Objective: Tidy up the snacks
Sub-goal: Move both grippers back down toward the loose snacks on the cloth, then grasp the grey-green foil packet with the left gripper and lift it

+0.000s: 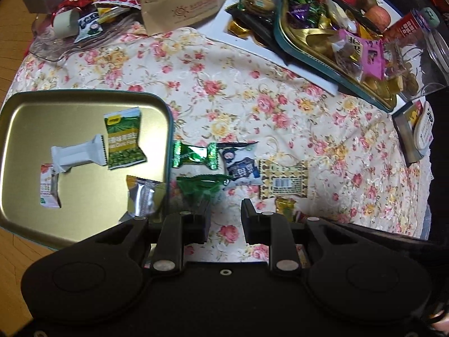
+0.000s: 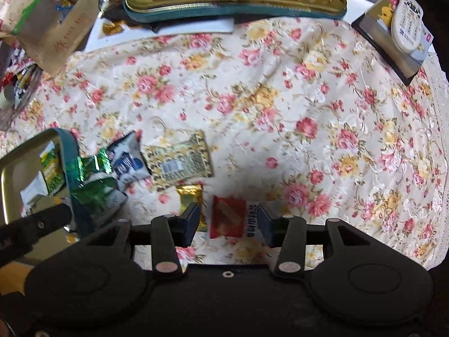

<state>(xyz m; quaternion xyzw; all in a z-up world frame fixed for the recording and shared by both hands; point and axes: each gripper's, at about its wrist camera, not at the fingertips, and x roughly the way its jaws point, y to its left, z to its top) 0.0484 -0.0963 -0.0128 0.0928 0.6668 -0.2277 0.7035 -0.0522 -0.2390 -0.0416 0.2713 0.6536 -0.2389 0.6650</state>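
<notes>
Two claws over the floral tablecloth point(image 1: 224, 90), so here's each view in turn.

Left wrist view: my left gripper point(image 1: 226, 219) is spread apart with nothing between the fingers, just cloth under the gap. The loose snacks sit right ahead of the tips: a green foil packet point(image 1: 200, 188) just past the left finger, a green twist candy point(image 1: 195, 154) beyond it, then a blue-white packet point(image 1: 241, 165) and a yellow patterned packet point(image 1: 283, 178) further right. The gold tin tray point(image 1: 28, 112) is off to the left, already holding a few packets. A small gold candy point(image 1: 284, 209) is half tucked behind my right finger, so I can't read its shape well.

Right wrist view: my right gripper point(image 2: 228, 220) is also apart and empty, and the red packet point(image 2: 227, 216) lies flat right between the fingers, long axis running away from me, white end point(image 2: 251, 219) near the right pad. I'd say this hand is clearly nearer to it. Its lower edge is cut off by the gripper body. Whole frame's a bit smeary, so labels are unreadable.
</notes>
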